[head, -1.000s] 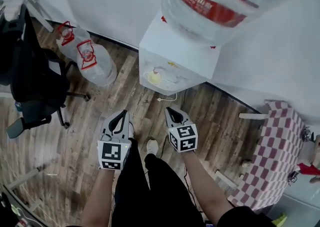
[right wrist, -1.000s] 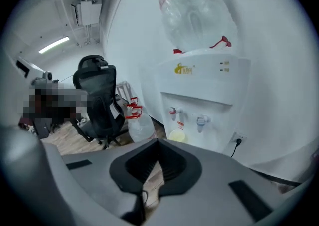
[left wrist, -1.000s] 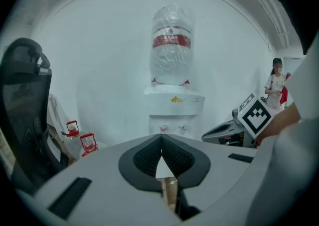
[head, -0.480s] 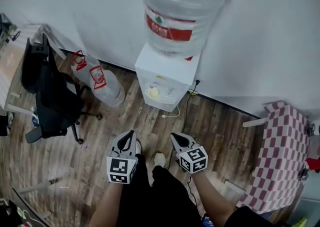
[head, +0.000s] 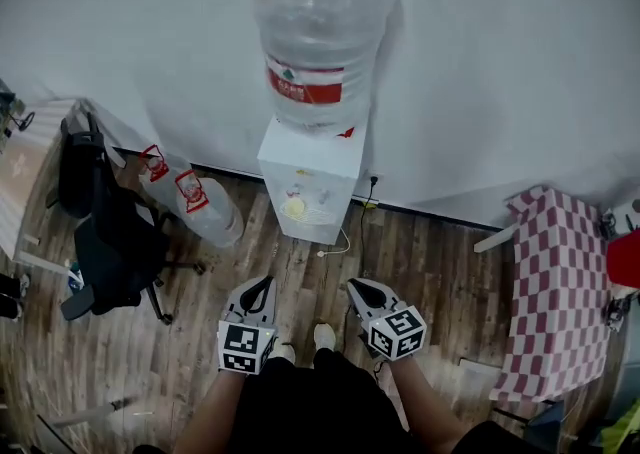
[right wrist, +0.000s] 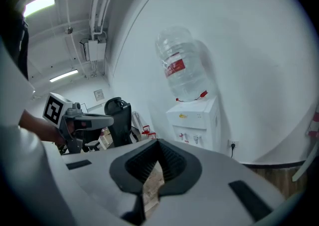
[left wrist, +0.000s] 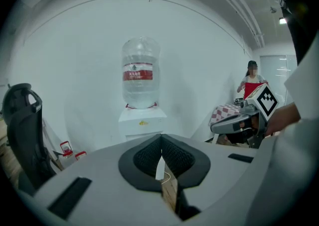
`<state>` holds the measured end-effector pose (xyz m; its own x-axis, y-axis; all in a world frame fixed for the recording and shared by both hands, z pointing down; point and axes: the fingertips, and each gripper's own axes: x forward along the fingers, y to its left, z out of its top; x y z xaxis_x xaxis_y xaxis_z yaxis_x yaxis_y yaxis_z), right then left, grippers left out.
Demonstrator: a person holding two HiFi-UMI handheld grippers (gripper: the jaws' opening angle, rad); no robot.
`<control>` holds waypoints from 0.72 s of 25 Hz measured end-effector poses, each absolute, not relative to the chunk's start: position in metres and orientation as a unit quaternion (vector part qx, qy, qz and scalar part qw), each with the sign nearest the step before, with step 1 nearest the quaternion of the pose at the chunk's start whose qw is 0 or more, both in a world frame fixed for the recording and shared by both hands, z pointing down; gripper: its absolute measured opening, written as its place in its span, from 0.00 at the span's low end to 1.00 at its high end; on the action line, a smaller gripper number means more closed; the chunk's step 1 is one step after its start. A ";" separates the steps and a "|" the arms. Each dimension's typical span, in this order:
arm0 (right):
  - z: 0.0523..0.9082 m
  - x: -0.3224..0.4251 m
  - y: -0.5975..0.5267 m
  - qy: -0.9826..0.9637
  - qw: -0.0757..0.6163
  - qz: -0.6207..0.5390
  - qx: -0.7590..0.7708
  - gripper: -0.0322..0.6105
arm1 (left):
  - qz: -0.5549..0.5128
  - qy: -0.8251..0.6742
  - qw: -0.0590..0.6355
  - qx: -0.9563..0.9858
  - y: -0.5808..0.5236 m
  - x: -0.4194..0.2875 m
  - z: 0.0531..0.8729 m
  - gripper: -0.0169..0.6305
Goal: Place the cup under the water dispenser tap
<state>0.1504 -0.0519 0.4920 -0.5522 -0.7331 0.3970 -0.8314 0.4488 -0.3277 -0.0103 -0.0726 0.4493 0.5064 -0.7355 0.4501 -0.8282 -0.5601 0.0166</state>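
The white water dispenser point(head: 308, 187) stands against the wall with a big clear bottle point(head: 318, 42) on top; it also shows in the left gripper view point(left wrist: 142, 120) and the right gripper view point(right wrist: 197, 120). A pale yellow round thing point(head: 293, 208) sits in its tap recess; I cannot tell whether it is a cup. My left gripper point(head: 256, 288) and right gripper point(head: 362, 290) hover side by side above the floor, well short of the dispenser. Both are shut with nothing between the jaws, as their own views show for the left gripper point(left wrist: 160, 143) and the right gripper point(right wrist: 157, 145).
A black office chair point(head: 110, 242) stands at the left, with empty water bottles point(head: 195, 204) on the floor beside the dispenser. A checkered tablecloth point(head: 560, 282) is at the right. A cable point(head: 345, 237) runs from the dispenser. A person in red point(left wrist: 251, 83) stands far off.
Both grippers have risen and the head view has pulled back, so the dispenser and its whole bottle now appear smaller and farther away. The jaws stayed shut.
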 end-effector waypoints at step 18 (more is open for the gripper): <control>0.456 0.110 0.044 -0.781 0.078 0.240 0.571 0.08 | 0.183 -0.378 0.106 0.901 -0.025 -0.074 0.445 0.05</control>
<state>0.1101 0.0441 0.4559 -0.3359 -0.8548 0.3955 -0.9294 0.2327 -0.2865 -0.0742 -0.0254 0.4451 0.6469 -0.6424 0.4109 -0.7204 -0.6915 0.0532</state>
